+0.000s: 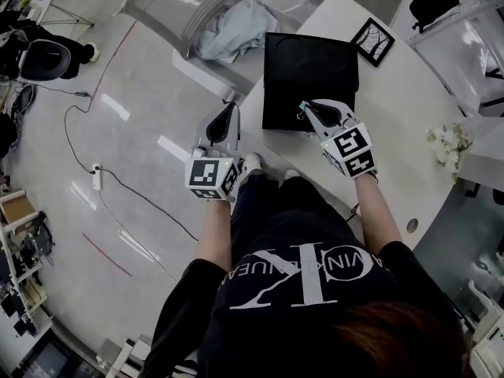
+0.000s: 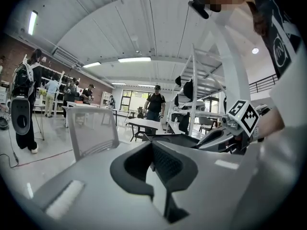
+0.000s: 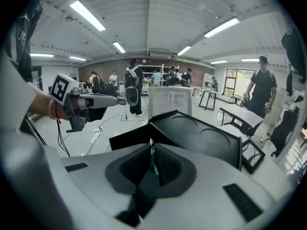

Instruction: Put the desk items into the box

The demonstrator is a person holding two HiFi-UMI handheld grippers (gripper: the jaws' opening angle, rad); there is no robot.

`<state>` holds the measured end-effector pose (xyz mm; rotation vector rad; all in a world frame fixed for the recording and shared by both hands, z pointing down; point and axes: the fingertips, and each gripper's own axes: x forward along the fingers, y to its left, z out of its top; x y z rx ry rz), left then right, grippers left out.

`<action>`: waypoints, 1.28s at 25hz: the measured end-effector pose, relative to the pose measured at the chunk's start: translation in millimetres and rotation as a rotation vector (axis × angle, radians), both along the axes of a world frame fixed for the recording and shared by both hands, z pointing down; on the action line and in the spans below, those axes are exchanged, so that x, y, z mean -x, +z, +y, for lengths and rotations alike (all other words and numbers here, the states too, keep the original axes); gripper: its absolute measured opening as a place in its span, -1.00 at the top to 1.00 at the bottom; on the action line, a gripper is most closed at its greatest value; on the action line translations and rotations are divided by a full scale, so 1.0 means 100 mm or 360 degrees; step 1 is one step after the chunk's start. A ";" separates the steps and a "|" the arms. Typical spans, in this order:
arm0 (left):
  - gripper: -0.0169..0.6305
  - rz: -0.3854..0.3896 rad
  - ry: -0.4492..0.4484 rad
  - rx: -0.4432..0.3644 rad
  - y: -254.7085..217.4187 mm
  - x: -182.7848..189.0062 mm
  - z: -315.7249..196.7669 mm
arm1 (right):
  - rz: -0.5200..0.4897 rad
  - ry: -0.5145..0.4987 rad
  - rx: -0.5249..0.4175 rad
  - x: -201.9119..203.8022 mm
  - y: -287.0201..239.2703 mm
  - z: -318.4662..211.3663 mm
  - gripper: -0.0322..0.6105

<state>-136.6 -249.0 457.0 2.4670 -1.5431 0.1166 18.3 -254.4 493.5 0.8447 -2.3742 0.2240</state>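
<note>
Between the right gripper's (image 3: 151,146) pads, a small teal item (image 3: 152,164) with a metal ring at its tip is sitting pinched, thin and edge-on. Its long axis is running along the jaws. I cannot tell exactly what it is, maybe a clip. The pads are pressing together on it.

The open black box (image 1: 309,61) is lying straight ahead of those jaws. In the head view the right gripper (image 1: 309,110) is hanging at the box's near edge, so the drop likely needs only a short push forward and a release. The right hand is clearly the nearer one.

The left gripper (image 1: 228,110) is hanging off the desk's (image 1: 394,132) left edge, beside the box. Its jaws are closing tip to tip with nothing between them, as the left gripper view (image 2: 152,145) shows.

Count:
- One box.
- One teal item.
- One picture frame (image 1: 372,40), lying just beyond the box's far right corner.
- One bunch of white flowers (image 1: 449,142), sitting well to the right.

The frame and flowers are probably waiting their turn.
</note>
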 end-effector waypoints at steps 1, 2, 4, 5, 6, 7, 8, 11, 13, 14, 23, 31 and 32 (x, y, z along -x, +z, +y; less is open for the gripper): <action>0.91 -0.0001 0.0004 0.0011 0.03 0.00 -0.01 | 0.0015 -0.0012 0.0017 0.01 0.03 -0.01 0.79; 0.91 -0.0001 0.0008 0.0022 0.05 0.01 -0.02 | 0.0031 -0.0026 0.0030 0.02 0.06 -0.01 0.79; 0.91 0.0003 0.0009 0.0045 0.10 0.03 -0.03 | 0.0067 -0.0054 0.0039 0.04 0.11 -0.01 0.79; 0.92 0.0005 0.0008 0.0053 0.13 0.04 -0.04 | 0.0083 -0.0065 0.0037 0.05 0.13 -0.02 0.79; 0.91 0.0007 0.0008 0.0059 0.14 0.06 -0.05 | 0.0097 -0.0074 0.0035 0.07 0.14 -0.03 0.79; 0.91 0.0007 0.0008 0.0064 0.16 0.07 -0.06 | 0.0110 -0.0083 0.0033 0.09 0.16 -0.04 0.79; 0.91 0.0007 0.0010 0.0068 0.18 0.08 -0.07 | 0.0122 -0.0091 0.0033 0.10 0.18 -0.04 0.79; 0.91 0.0009 0.0015 0.0081 0.24 0.10 -0.08 | 0.0178 -0.0136 0.0024 0.15 0.24 -0.06 0.79; 0.91 0.0010 0.0015 0.0094 0.26 0.11 -0.08 | 0.0243 -0.0195 -0.0003 0.19 0.28 -0.06 0.79; 0.91 0.0013 0.0014 0.0100 0.27 0.12 -0.08 | 0.0278 -0.0231 -0.0022 0.21 0.28 -0.07 0.79; 0.91 0.0033 0.0020 0.0110 0.29 0.15 -0.08 | 0.0414 -0.0378 -0.0033 0.36 0.43 -0.10 0.79; 0.91 0.0041 0.0011 0.0123 0.34 0.16 -0.04 | 0.0383 -0.0364 0.0013 0.35 0.50 -0.12 0.79; 0.91 0.0041 0.0011 0.0125 0.34 0.16 -0.04 | 0.0382 -0.0364 0.0014 0.35 0.49 -0.12 0.79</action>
